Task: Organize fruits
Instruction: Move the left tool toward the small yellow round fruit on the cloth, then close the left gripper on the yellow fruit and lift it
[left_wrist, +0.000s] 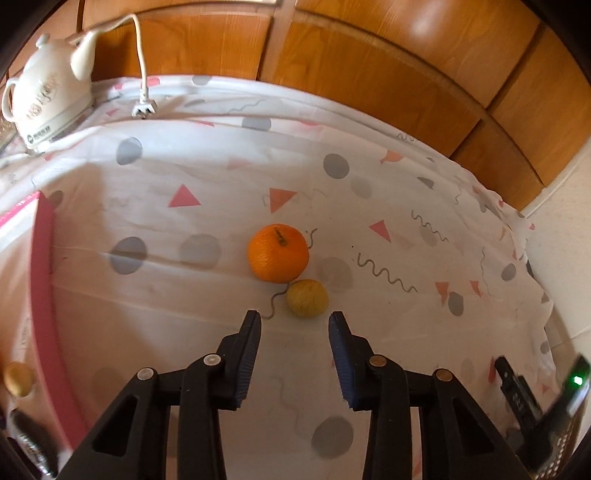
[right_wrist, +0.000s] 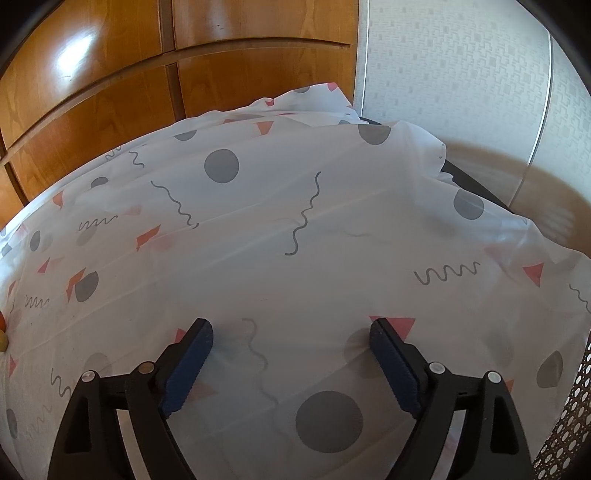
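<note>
The left gripper is pointing steeply down, its jaws partly apart and seemingly gripping nothing. The right gripper is hanging likewise, jaws gaping wide and empty.

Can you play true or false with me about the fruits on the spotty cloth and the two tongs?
1. The orange and the small yellow fruit lie close together on the tablecloth. True.
2. The left tongs are squeezing the yellow fruit. False: they are empty, and the fruit lies just beyond their tips.
3. The right tongs are wide open and hold nothing. True.
4. A black kettle stands in the far corner. False: the kettle is white.
5. The white plug lies on the cloth beside the kettle. True.
</note>
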